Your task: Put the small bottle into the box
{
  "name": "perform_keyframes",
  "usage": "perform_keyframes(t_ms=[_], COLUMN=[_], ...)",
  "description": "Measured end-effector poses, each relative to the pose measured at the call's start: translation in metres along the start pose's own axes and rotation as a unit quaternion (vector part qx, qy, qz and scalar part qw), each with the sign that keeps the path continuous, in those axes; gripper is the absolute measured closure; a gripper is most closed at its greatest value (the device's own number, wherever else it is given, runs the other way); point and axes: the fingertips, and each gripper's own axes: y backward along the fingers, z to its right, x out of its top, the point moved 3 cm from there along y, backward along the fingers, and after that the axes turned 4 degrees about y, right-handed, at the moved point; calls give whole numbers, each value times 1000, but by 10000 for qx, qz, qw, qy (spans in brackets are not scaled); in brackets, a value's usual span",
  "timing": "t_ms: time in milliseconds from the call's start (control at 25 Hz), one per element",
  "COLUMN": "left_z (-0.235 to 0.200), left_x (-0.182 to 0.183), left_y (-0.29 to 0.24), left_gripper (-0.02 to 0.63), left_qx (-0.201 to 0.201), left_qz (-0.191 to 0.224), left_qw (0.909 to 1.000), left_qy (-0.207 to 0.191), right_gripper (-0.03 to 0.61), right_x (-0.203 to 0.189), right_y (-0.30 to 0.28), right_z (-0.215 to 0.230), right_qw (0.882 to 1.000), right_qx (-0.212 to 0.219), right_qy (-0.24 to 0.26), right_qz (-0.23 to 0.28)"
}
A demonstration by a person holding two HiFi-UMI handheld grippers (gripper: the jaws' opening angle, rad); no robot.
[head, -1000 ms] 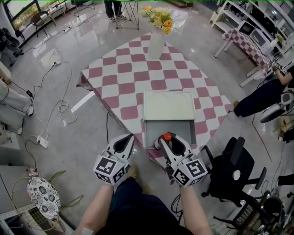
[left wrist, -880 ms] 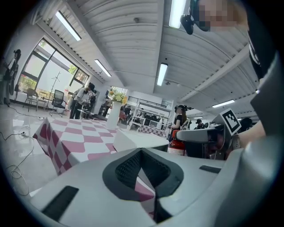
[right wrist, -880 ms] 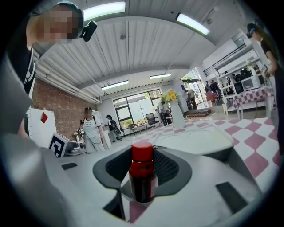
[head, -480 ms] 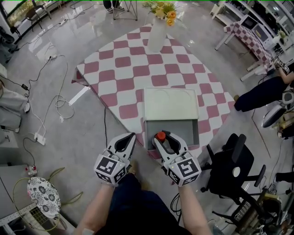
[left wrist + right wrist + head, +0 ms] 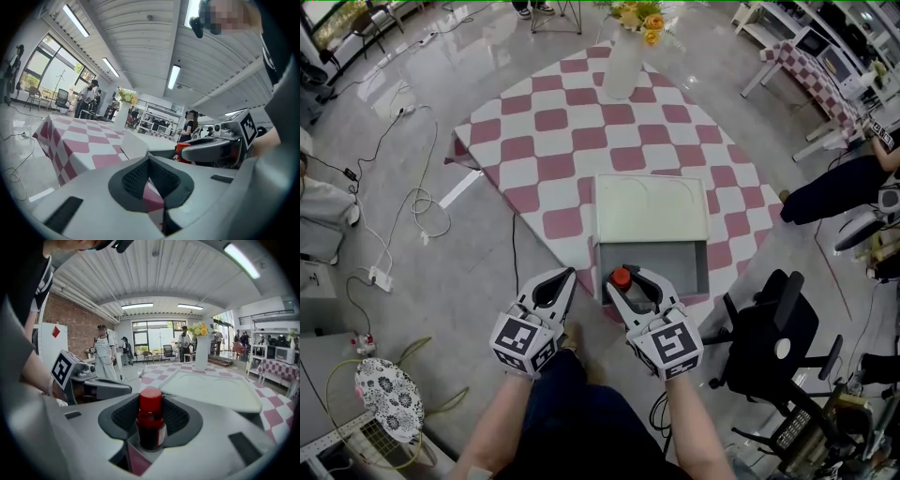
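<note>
My right gripper [image 5: 628,281] is shut on the small bottle [image 5: 622,278], a dark bottle with a red cap [image 5: 151,399]. It holds the bottle upright at the near left corner of the grey open box [image 5: 675,261], whose pale lid [image 5: 651,207] lies back on the checkered table [image 5: 572,141]. In the right gripper view the bottle [image 5: 151,425] stands between the jaws. My left gripper [image 5: 551,287] hangs beside the right one, off the table's near edge, its jaws shut with nothing between them [image 5: 157,187].
A white vase [image 5: 622,67] with yellow flowers stands at the table's far side. A black office chair [image 5: 769,347] is to the right of the box. Cables [image 5: 417,202] trail over the floor at the left. A seated person's legs [image 5: 834,192] show at right.
Both grippers and the bottle have drifted a little left and nearer to me relative to the box. The bottle stays in the right gripper's hold.
</note>
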Motion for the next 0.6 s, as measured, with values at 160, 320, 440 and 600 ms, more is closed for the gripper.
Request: perform_keyframes(t_ms=[160, 320, 440, 600], left_z=[1, 0, -2, -1], left_x=[0, -1, -1, -2], left_y=[2, 5, 6, 8], left_gripper=[609, 609, 609, 609], left_qx=[10, 41, 68, 79], left_qz=[7, 25, 24, 30], left_qw=[10000, 10000, 10000, 10000], left_qy=[-1, 4, 17, 30], right_gripper=[428, 428, 428, 426], right_x=[-2, -3, -2, -3], right_y=[-5, -8, -10, -8], right_z=[-6, -9, -8, -6], right_qw=[9996, 9992, 9988, 9987], right_qx=[162, 278, 348, 381], right_qy=[218, 271, 305, 291], right_qz=[-103, -118, -138, -180])
